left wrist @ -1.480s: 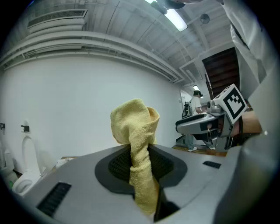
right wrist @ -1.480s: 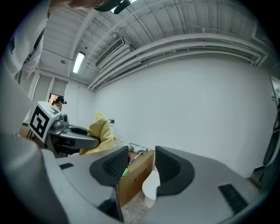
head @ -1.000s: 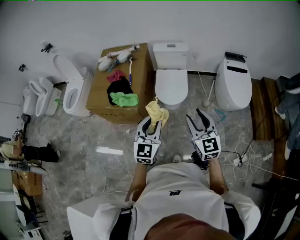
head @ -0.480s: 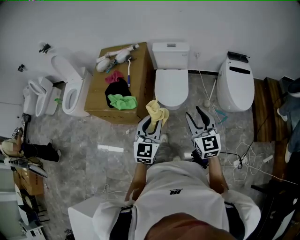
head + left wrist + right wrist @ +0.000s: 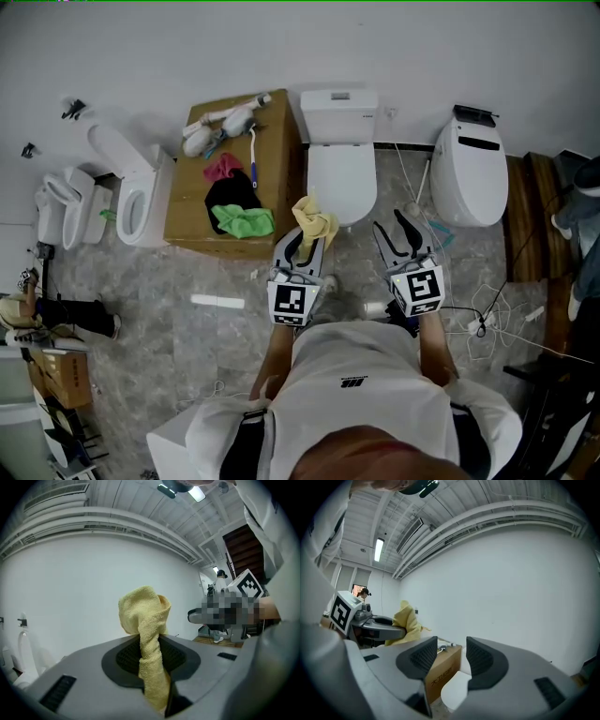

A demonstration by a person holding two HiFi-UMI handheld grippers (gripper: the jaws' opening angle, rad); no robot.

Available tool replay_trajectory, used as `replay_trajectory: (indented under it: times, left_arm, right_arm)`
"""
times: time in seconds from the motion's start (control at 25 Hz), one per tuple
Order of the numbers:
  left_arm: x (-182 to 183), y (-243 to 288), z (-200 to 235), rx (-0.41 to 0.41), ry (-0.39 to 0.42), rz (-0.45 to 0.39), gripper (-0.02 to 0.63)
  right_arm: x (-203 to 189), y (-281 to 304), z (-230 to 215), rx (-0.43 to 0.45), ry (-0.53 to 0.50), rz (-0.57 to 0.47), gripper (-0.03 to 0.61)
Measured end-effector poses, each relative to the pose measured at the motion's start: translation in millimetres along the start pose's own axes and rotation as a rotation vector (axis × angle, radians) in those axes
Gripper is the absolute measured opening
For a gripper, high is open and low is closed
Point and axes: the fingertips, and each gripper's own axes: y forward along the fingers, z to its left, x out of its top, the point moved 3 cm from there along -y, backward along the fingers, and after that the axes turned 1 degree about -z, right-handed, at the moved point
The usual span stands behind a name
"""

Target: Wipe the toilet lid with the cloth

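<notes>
A white toilet with its lid point(image 5: 341, 178) closed stands against the far wall, its tank point(image 5: 338, 116) behind it. My left gripper point(image 5: 307, 242) is shut on a yellow cloth point(image 5: 314, 220), which bunches above the jaws point(image 5: 143, 616) just short of the lid's front edge. My right gripper point(image 5: 407, 234) hangs open and empty to the right of the bowl; its view shows the lid's edge point(image 5: 457, 688) beyond the jaws and the yellow cloth point(image 5: 405, 620) at left.
A cardboard box point(image 5: 234, 178) left of the toilet carries a green rag point(image 5: 242, 220), a black cloth, a pink cloth and a brush point(image 5: 251, 145). Another toilet point(image 5: 469, 169) stands right, an open one point(image 5: 131, 192) left. Cables point(image 5: 492, 305) lie on the floor at right.
Both grippers have edged slightly forward toward the toilet, the cloth still held in the left one. The view has shifted a little to the left.
</notes>
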Motion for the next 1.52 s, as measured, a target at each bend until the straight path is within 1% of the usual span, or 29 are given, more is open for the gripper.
replay_trajectory:
  times: [0.48, 0.6, 0.92, 1.08, 1.24, 1.52]
  left_arm:
    - [-2, 51, 75, -0.055, -0.024, -0.031, 0.101]
    - [-5, 62, 87, -0.077, -0.029, -0.041, 0.101]
    - [-15, 99, 108, -0.123, -0.046, -0.029, 0.101]
    - [-14, 123, 115, -0.137, -0.037, -0.031, 0.101]
    - [-15, 146, 123, -0.131, -0.035, -0.028, 0.101]
    - [-20, 201, 137, -0.107, -0.033, -0.002, 0.102]
  right_arm:
    - [13, 75, -3, -0.07, -0.012, 0.032, 0.206]
    - [15, 86, -3, -0.093, -0.018, 0.033, 0.207]
    - [12, 119, -18, -0.127, -0.003, 0.051, 0.206]
    - [9, 138, -30, -0.125, 0.008, 0.057, 0.206]
    - [5, 158, -44, -0.117, 0.02, 0.056, 0.206]
    - [-8, 202, -90, -0.101, 0.05, 0.067, 0.206]
